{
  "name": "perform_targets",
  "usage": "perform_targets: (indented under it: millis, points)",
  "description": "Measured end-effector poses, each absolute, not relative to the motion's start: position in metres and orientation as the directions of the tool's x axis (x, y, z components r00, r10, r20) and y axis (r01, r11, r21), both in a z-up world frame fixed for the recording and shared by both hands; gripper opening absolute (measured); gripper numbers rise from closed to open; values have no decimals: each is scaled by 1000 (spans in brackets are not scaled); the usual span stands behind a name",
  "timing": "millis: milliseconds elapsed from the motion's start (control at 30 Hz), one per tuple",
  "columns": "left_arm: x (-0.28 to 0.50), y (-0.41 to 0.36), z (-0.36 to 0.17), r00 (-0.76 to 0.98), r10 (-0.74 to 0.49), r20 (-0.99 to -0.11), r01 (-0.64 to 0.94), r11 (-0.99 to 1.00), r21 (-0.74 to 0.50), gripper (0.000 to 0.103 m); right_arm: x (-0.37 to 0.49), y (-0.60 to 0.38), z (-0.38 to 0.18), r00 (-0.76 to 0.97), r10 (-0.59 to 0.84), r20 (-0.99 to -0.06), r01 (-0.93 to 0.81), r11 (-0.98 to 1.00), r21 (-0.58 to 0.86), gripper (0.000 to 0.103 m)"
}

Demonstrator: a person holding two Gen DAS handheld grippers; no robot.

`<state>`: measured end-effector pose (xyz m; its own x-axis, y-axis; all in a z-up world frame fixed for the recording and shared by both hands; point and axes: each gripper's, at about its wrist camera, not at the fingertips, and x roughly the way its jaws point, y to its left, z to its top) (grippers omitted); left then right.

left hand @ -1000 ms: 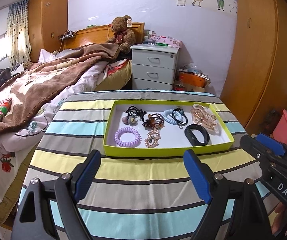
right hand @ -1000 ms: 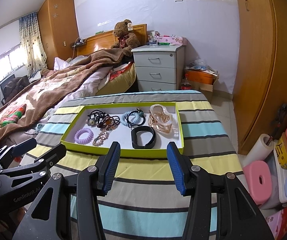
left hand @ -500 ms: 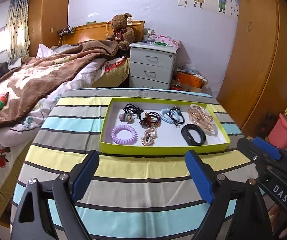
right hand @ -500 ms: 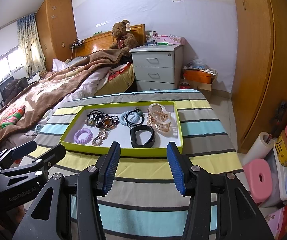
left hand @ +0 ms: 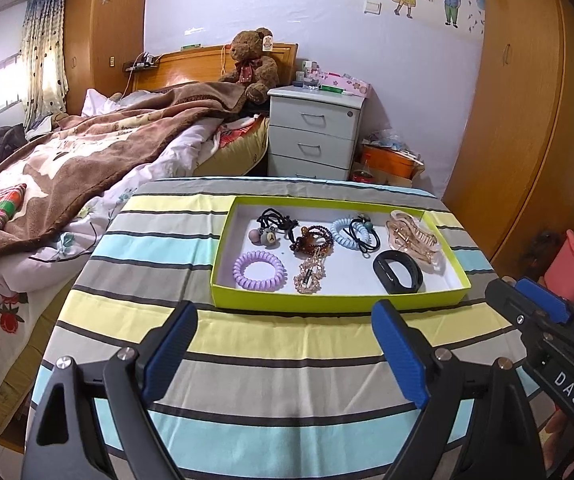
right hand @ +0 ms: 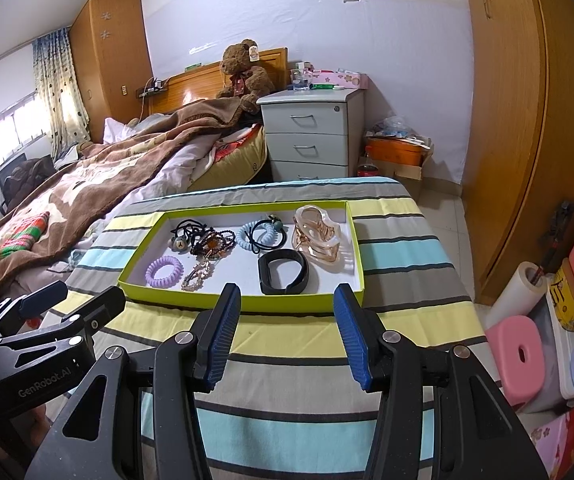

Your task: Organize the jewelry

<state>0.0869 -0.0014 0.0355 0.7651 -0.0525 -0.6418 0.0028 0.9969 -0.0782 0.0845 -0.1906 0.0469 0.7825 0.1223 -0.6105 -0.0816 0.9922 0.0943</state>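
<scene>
Your left gripper (left hand: pixel 283 344) hangs spread wide and empty, short of the tray (left hand: pixel 339 304) on the striped table (left hand: pixel 271 344); its jaws have just been opening. This view alone shows the right gripper (left hand: pixel 527 300) beside the tray's right corner. In the tray: one purple coil (left hand: pixel 259 270), one blue coil (left hand: pixel 345 233), one black band (left hand: pixel 397 277), one gold clip (left hand: pixel 411 236).

Your right gripper (right hand: pixel 285 330) is parted, holding nothing, before the tray (right hand: pixel 243 303). Only here a pink stool (right hand: pixel 521 354) shows, well right of it.
</scene>
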Motion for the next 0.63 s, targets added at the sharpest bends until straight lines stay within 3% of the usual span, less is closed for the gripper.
perform_targets:
  millis: [633]
  points:
    - [89,2,33,762,-30,-647,-20,997,-70,90,84,-191,44,780,124,-614,-83,992,95,49]
